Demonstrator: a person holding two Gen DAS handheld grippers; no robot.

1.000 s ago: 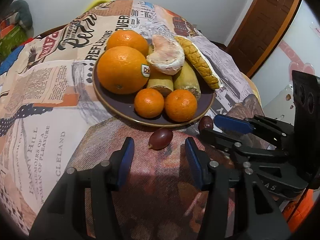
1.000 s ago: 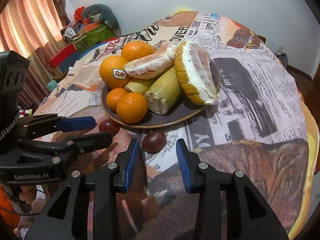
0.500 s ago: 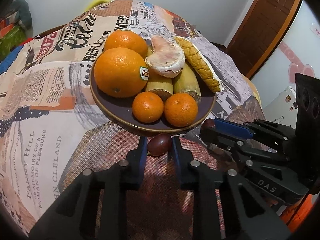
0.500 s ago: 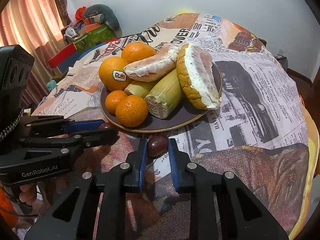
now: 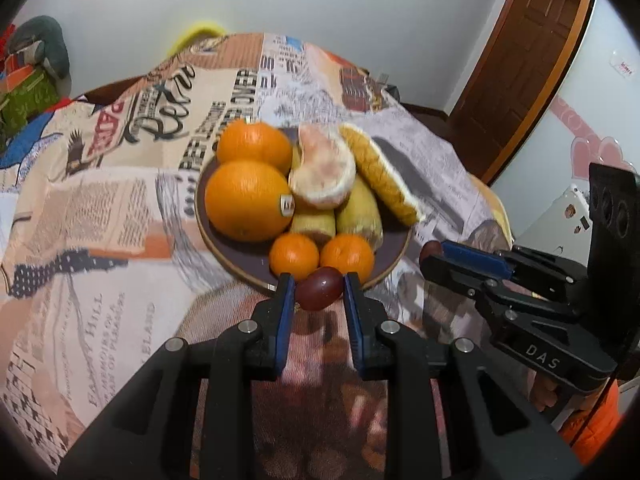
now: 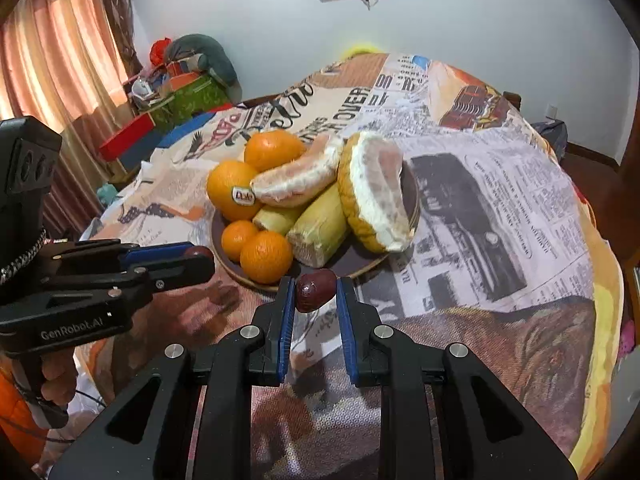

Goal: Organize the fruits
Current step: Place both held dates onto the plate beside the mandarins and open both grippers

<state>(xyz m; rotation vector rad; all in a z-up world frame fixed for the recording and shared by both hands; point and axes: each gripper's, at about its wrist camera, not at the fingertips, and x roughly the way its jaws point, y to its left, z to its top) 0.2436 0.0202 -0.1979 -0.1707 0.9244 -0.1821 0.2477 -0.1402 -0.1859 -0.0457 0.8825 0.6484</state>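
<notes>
The left wrist view looks forward and steeply down along its own gripper (image 5: 319, 286) at the plate (image 5: 394, 254), close, toward the door (image 5: 520, 60) at 1 o'clock; the right wrist view faces likewise over its gripper (image 6: 316, 286), with curtains (image 6: 60, 52) at 10 o'clock; both share the plate (image 6: 414, 200), the printed tabletop (image 5: 100, 208), and each other's gripper at 3 and 9 o'clock.

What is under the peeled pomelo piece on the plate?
The pomelo piece rests on two corn cobs and against an orange. The plate under them is covered.
</notes>
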